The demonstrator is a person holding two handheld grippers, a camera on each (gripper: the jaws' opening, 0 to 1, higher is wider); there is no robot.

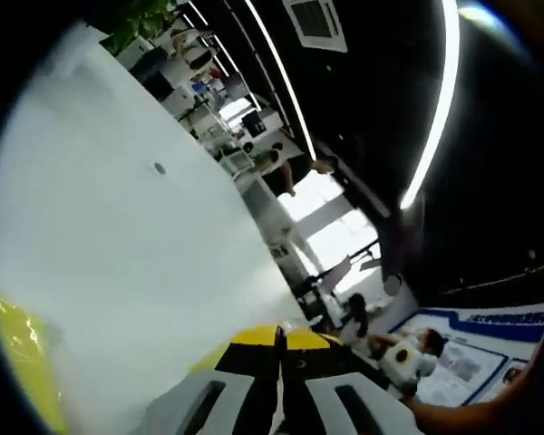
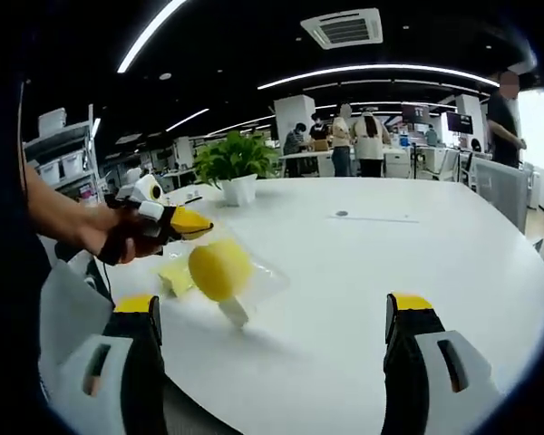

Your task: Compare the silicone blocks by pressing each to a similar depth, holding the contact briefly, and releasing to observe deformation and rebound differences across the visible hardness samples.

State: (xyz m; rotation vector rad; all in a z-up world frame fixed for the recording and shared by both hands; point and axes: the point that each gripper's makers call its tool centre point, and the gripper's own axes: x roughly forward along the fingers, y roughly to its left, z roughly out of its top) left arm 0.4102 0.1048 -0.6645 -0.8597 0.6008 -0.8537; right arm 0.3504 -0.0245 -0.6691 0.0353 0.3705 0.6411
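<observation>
Left tongs (image 1: pixel 279 362): in the left gripper view the yellow-tipped jaws are seen closed together, tip against tip, with nothing visible between them. In the right gripper view these tongs (image 2: pixel 189 222) are held in a hand (image 2: pixel 109 234) just above the sample, tips pointing at it.
Right tongs (image 2: pixel 276 313): jaws are spread wide apart, nothing is held, and they hang above the bench on the near side of the sample.
Sample (image 2: pixel 220 269): a rounded yellow silicone piece is seen on the bench, on or in a clear plastic wrap (image 2: pixel 258 281); a paler stub shows beneath it. Whether it touches the left tongs cannot be told.
Other samples: a flatter pale yellow piece (image 2: pixel 175 276) lies just beside the round one, on its left in the view.
Bench (image 2: pixel 390 254): white, smooth and wide; a potted plant (image 2: pixel 234 168) stands well behind the samples.
Handling, judged: the sample is taken to be light, soft and springy, not fragile. It is likely to slide or roll on the slick wrap when pushed off-centre.
Contact point, judged: the press is best made straight down on the crown with closed tips; steadying is best done low at the sides by the open right tongs.
Risk, judged: an uneven depth between samples would spoil the comparison.
</observation>
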